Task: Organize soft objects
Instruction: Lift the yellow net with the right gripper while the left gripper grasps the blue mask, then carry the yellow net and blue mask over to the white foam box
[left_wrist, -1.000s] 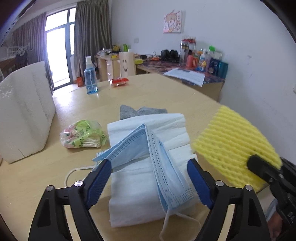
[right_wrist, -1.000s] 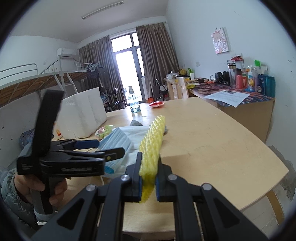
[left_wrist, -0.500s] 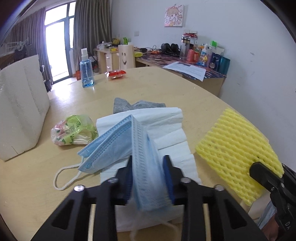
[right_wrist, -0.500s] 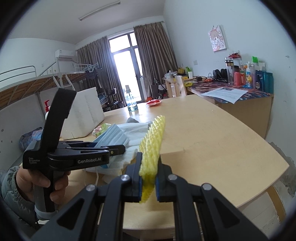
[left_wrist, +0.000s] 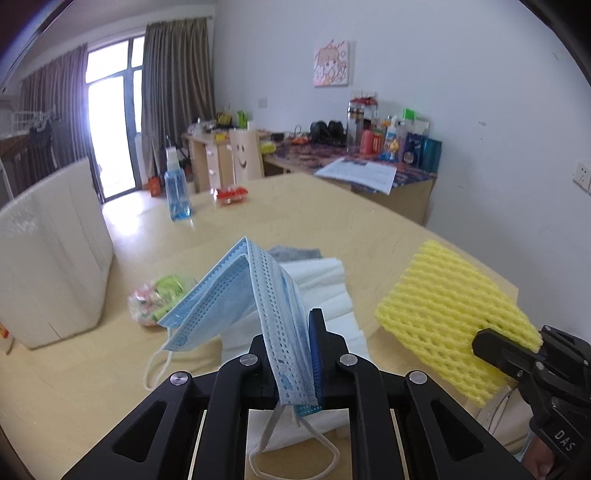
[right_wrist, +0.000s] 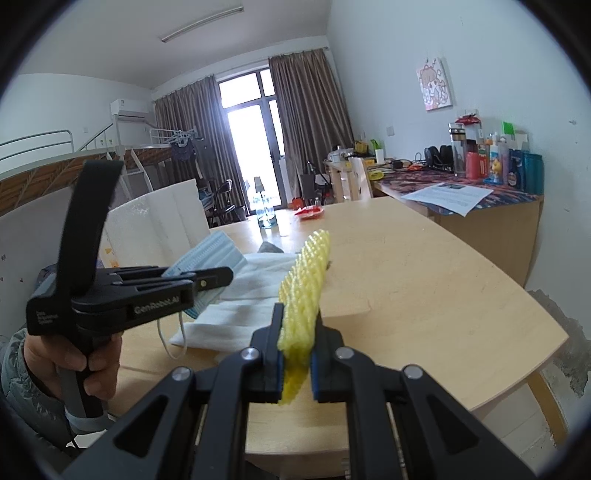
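Two tools, both clenched. I am holding the blue face mask (left_wrist: 255, 295) pinched in my left tool (left_wrist: 295, 360), its long axis running forward and up from the jaws, ear loops dangling over the white folded cloth (left_wrist: 325, 291) on the surface (left_wrist: 332, 218). My right tool (right_wrist: 297, 363) is gripping the yellow foam net (right_wrist: 304, 269), well right of the mask. White foam box (left_wrist: 51, 251) is lying to the left, nearer my left hand (right_wrist: 74, 365).
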